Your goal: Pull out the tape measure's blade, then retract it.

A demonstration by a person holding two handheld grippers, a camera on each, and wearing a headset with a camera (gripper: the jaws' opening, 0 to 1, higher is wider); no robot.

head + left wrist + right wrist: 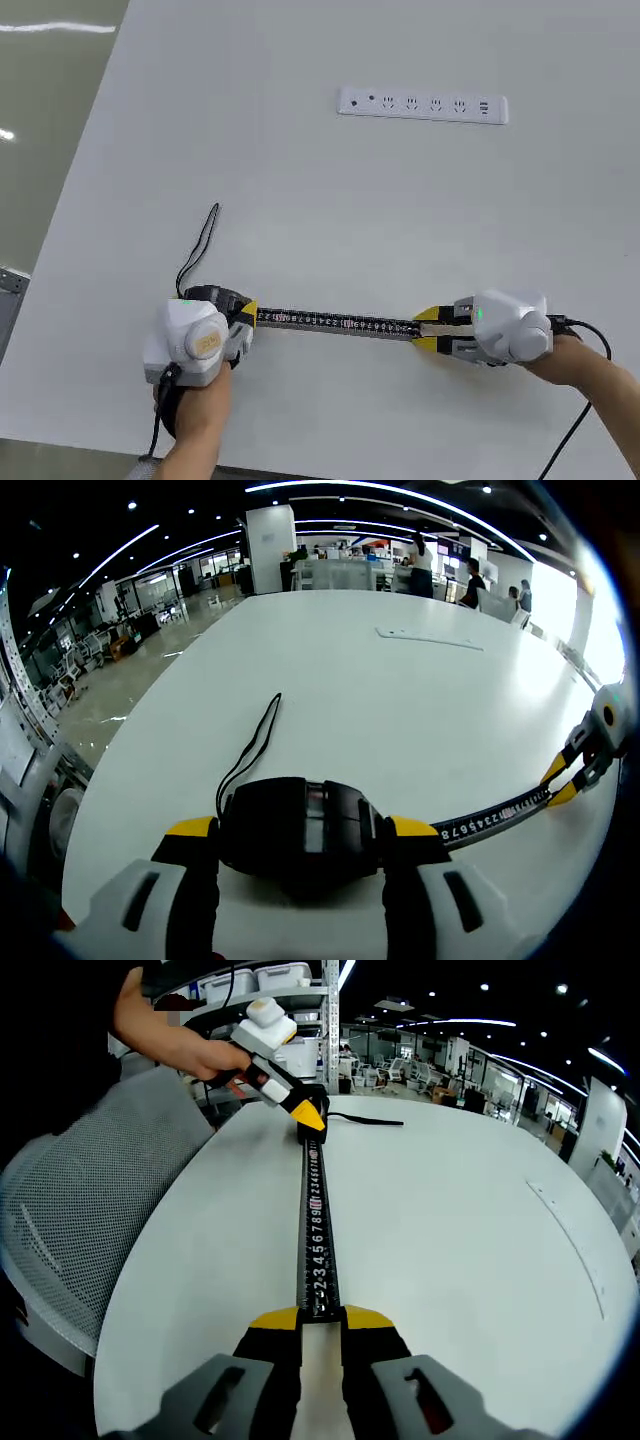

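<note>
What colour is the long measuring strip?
The blade is black with white numbers; the right gripper view shows it best.

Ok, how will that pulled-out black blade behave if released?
Probably stiff along its length: the black numbered blade runs straight between the black tape measure case and the right gripper. Released, it would likely snap back toward the case. Thin, so it may buckle if pushed sideways.

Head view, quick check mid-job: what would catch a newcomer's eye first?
The tape measure's blade, drawn out in a straight line across the near part of the white table, between the two grippers. The left gripper is clamped on the black case at one end, the right gripper pinches the blade's tip at the other. A white power strip lies at the far side.
</note>
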